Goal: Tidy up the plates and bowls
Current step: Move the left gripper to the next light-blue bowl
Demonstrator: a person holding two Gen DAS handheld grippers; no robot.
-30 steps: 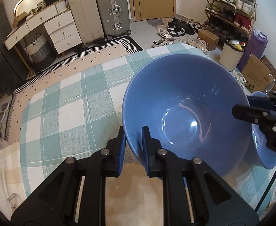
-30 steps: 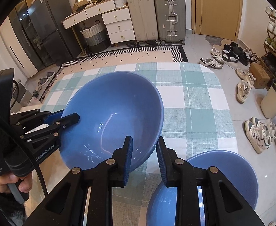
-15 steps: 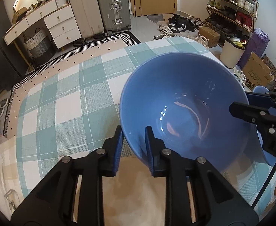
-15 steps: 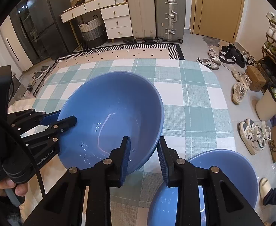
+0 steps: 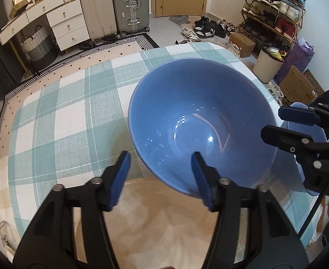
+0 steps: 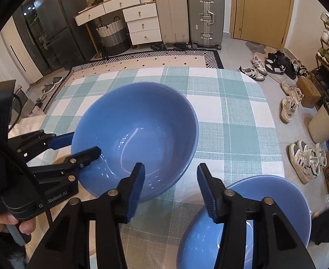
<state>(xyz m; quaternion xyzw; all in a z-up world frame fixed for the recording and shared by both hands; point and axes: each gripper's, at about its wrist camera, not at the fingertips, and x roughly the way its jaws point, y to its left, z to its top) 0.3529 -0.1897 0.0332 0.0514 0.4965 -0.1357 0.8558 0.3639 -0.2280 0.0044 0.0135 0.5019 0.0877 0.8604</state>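
Note:
A large blue bowl rests on the checked tablecloth; it also shows in the right wrist view. My left gripper is open, its jaws set wide either side of the bowl's near rim, holding nothing. My right gripper is open too, its jaws straddling the bowl's rim from the other side. In the right wrist view the left gripper shows open at the bowl's left rim. A second blue bowl sits at the table's near right, partly hidden behind my right finger.
A beige mat lies under the left gripper. The table edge drops to a floor with shoes and a bin. Suitcases and drawers stand far behind.
Both grippers were shut on the large bowl's rim and have opened wide. The bowl has come down and now rests on the cloth.

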